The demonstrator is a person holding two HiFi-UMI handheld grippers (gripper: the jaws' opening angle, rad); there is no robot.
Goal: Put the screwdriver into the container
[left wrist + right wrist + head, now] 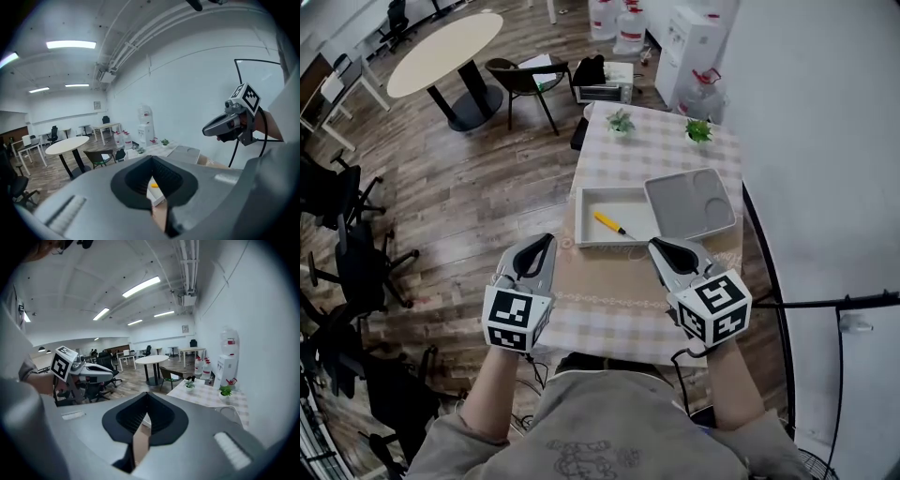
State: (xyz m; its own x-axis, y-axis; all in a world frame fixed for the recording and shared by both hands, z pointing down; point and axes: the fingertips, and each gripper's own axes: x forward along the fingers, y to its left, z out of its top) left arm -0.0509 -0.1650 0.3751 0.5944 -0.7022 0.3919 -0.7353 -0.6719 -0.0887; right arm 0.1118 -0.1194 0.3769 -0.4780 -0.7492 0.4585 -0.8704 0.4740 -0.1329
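Note:
A screwdriver with a yellow handle lies inside the white rectangular container on the checkered table. The container's grey lid rests beside it on the right. My left gripper hovers near the container's front left corner, jaws together and empty. My right gripper hangs just in front of the lid, also shut and empty. In the left gripper view, a bit of the yellow handle shows through the slit between the jaws, and the right gripper is in sight.
Two small potted plants stand at the table's far end. A white wall runs along the right. On the floor beyond are a toaster oven, a chair, a round table and water bottles.

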